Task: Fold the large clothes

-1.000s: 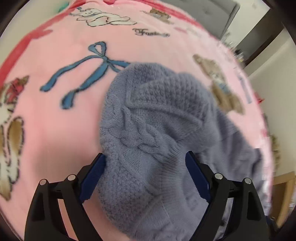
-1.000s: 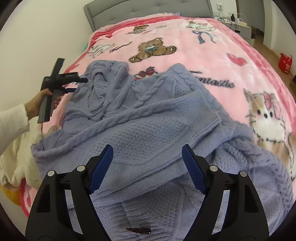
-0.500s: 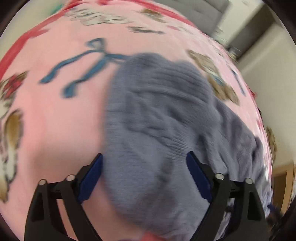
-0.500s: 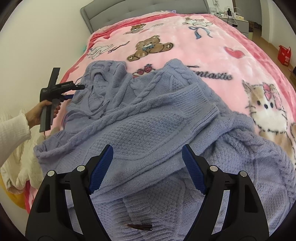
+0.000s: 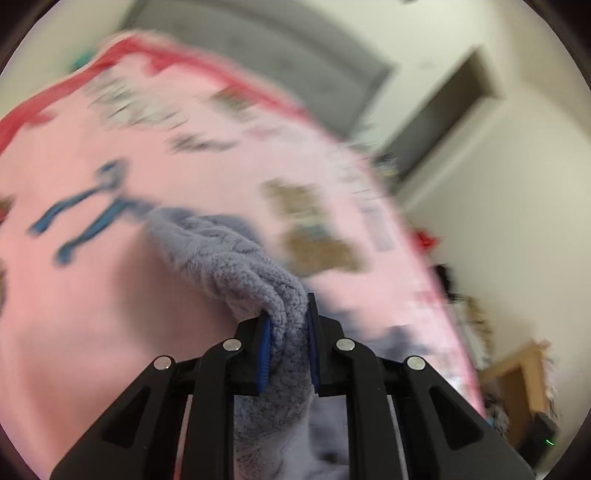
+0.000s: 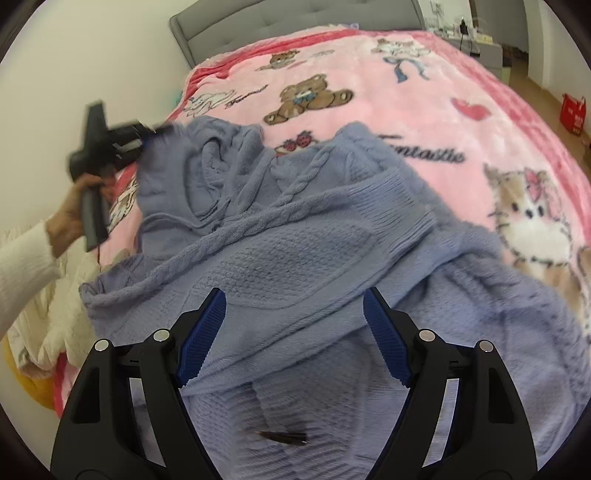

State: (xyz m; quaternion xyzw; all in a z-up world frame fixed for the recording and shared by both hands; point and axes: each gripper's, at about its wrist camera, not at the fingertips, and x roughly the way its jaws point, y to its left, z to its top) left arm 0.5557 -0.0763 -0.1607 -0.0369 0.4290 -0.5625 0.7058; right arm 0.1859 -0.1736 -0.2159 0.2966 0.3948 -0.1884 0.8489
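Left wrist: left hand-held gripper (image 5: 286,325) just clamped on sweater (image 5: 236,258); right hand-held gripper (image 6: 293,314) agape.

The sweater (image 6: 295,258) lies on the bed (image 6: 424,110). The headboard (image 6: 295,22) is behind the sweater. The left tool (image 6: 147,136) is at the sweater's far left corner.

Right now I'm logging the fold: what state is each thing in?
Left gripper: just closed, shut on sweater edge.
Right gripper: open, above sweater, holding nothing.
Sweater: rumpled, unfolded, one edge lifted.
Blanket: spread over the bed.
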